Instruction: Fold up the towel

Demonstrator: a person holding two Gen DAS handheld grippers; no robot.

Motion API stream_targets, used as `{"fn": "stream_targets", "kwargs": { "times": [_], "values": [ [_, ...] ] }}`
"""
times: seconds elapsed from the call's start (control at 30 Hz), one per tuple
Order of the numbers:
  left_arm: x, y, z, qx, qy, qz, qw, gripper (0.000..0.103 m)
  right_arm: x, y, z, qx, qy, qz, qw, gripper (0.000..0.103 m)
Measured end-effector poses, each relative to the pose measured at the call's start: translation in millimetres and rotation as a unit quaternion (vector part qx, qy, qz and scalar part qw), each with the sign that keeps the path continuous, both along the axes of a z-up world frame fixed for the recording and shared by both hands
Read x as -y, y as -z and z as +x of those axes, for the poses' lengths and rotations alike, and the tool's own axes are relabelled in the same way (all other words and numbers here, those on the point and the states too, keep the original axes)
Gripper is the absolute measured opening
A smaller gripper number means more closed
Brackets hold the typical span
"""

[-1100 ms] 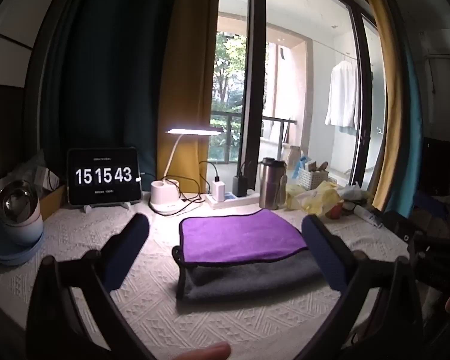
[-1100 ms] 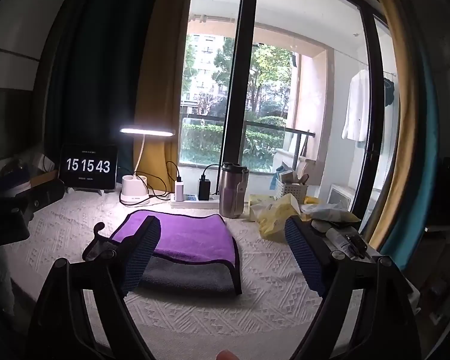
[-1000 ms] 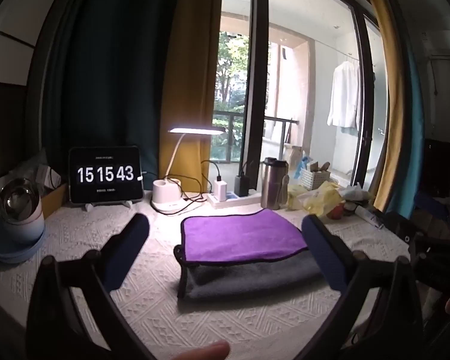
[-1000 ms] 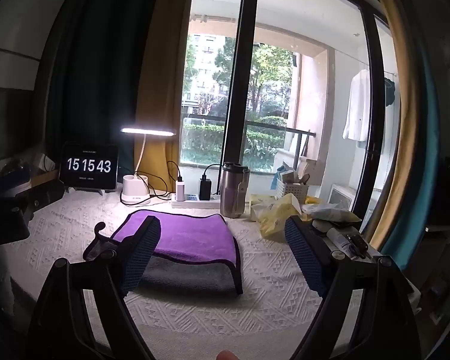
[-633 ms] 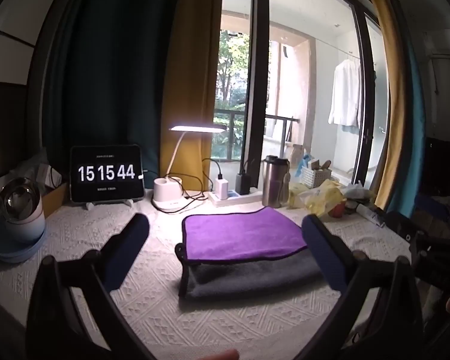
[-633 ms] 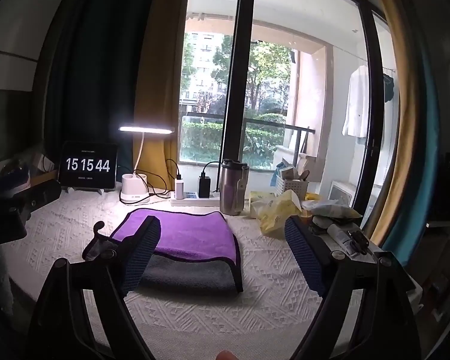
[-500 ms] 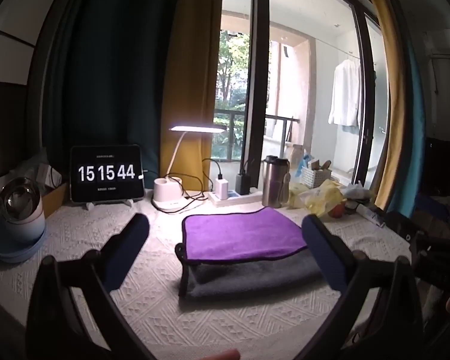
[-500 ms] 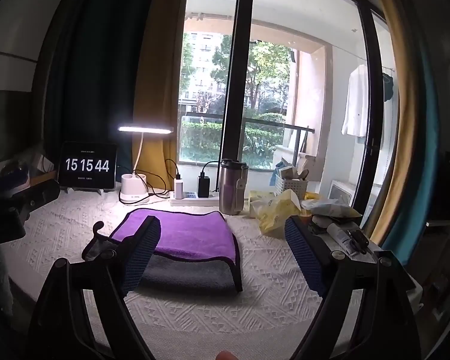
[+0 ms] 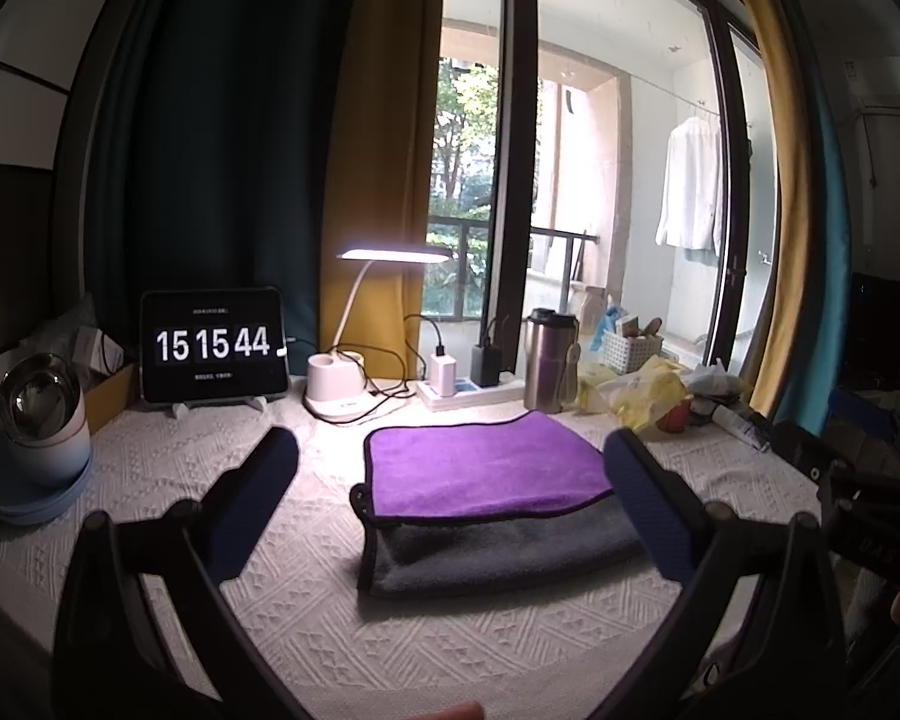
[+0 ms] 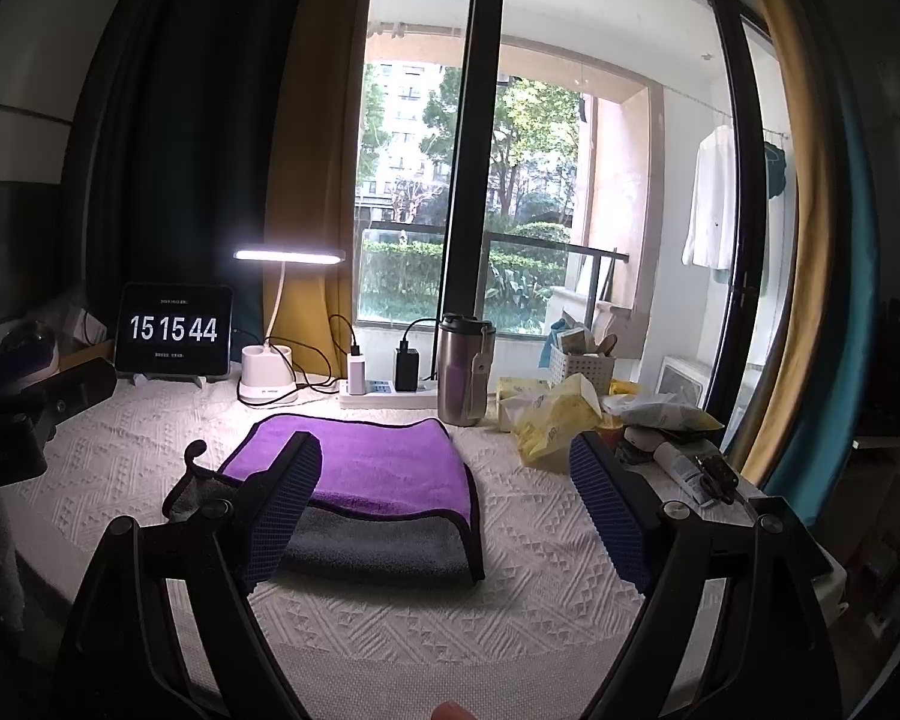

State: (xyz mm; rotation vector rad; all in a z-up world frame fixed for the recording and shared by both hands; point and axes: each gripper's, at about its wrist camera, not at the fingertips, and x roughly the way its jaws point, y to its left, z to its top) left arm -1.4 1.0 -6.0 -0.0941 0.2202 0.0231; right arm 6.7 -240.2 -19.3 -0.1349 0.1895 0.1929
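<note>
Towel (image 9: 486,498) lies folded on the white-clothed bench (image 9: 330,630), its purple layer on top of a grey one that juts out at the near edge, a black hanging loop at its left corner. Left tongs (image 9: 450,510) and right tongs (image 10: 444,510) both hang above the near side of the bench with jaws spread wide and nothing between them. Behind the towel stand a lit desk lamp (image 9: 354,354), a clock display (image 9: 213,345) reading 15 15 44, and a steel tumbler (image 9: 549,360).
</note>
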Motion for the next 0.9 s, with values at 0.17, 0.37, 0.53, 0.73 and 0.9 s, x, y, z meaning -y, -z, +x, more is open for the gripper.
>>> {"fn": "stream_targets", "kwargs": {
  "times": [0.17, 0.37, 0.53, 0.73, 0.9],
  "values": [
    [-0.2, 0.7, -0.8, 0.000, 0.000, -0.001, 1.0000, 0.102, -0.8, 0.7, 0.4, -0.002, 0.000, -0.001, 1.000, 0.087],
    [-0.4, 0.7, -0.9, -0.001, 0.001, 0.000, 1.0000, 0.102, -1.4, 0.8, 0.5, -0.002, 0.000, 0.000, 1.000, 0.087],
    [-0.6, 1.4, -0.6, -0.001, 0.000, 0.000, 1.0000, 0.102, -1.4, 0.9, 0.4, -0.002, 0.000, 0.000, 1.000, 0.087],
    [-0.2, 4.0, -1.4, -0.003, 0.000, 0.000, 1.0000, 0.102, -3.5, 3.8, 0.4, -0.004, 0.000, -0.001, 1.000, 0.087],
    [-0.3, 4.5, -1.6, -0.004, 0.001, 0.000, 1.0000, 0.102, -4.4, 5.1, 0.2, -0.006, -0.001, -0.001, 1.000, 0.087]
  ]
}}
